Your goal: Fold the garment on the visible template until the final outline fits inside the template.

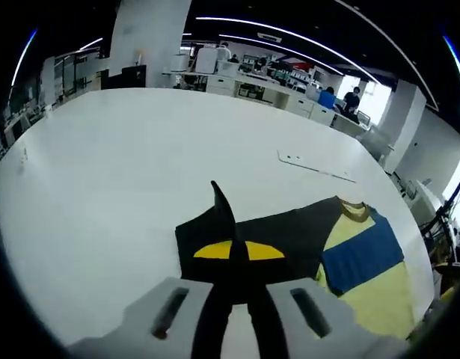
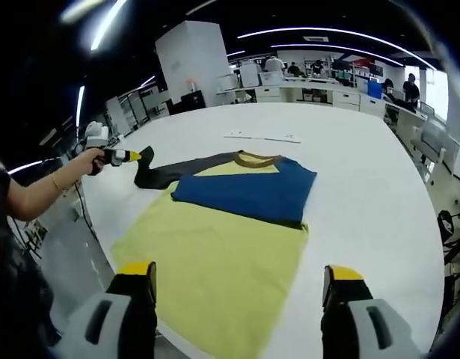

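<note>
Holding the dark sleeve [image 2: 156, 173] out to the side, the left tool [image 2: 140, 155] sits at the far left of the right gripper view, in a person's hand [image 2: 95, 153]. Its tips are pinched together on the sleeve end, I think so the sleeve can be swung over the body of the shirt [image 2: 222, 247] for a fold.

Next to it the shirt lies flat on the white worktop [image 2: 364, 187], yellow below and blue near the collar [image 2: 257, 158]. It is spread out flat, which makes folding easy. A thin strip [image 2: 263, 137] lies just past the collar (maybe part of the template, I cannot tell).

At the bottom of this view the right tool [image 2: 238, 288] has its two yellow-tipped jaws wide apart, holding nothing, hanging over the near yellow hem.

The left gripper view shows the pinch up close: the left tool's jaws meet on a raised peak of black cloth [image 1: 217, 196]. The right gripper view gives the whole shirt and the hand. I cannot see a clear template outline in either view.
</note>
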{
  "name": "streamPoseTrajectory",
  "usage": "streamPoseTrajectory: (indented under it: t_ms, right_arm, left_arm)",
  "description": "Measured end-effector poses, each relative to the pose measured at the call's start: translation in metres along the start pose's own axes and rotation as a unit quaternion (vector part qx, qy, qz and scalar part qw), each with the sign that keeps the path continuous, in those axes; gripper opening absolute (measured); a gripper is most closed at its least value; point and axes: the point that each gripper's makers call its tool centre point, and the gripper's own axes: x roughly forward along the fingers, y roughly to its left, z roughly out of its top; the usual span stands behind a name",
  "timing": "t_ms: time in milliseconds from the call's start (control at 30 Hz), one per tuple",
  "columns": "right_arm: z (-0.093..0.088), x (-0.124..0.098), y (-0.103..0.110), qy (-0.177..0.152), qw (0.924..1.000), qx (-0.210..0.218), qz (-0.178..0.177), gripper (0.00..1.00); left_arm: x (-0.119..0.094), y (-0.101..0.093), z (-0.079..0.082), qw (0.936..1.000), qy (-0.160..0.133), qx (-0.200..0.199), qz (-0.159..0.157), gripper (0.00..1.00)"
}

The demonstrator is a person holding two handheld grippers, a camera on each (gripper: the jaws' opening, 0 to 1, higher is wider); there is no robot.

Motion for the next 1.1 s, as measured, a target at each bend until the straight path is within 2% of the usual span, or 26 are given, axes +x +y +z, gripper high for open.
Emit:
streamPoseTrajectory:
  t_ms: [800,900,1100]
  right_arm:
    - [-0.006,0.005,0.001,0.009,0.9999,-0.003,0.009,0.93]
    - [-0.007,0.006,0.001,0.009,0.9999,-0.002,0.012,0.93]
    - [-0.008,0.007,0.000,0.011,0.9998,-0.002,0.014,0.93]
  left_arm:
    - [0.011,-0.093,0.023,0.9959,0.000,0.039,-0.082,0.01]
    - [0.014,-0.103,0.024,0.9954,0.002,0.021,-0.094,0.01]
    - [0.015,-0.125,0.027,0.9934,0.001,0.031,-0.110,0.01]
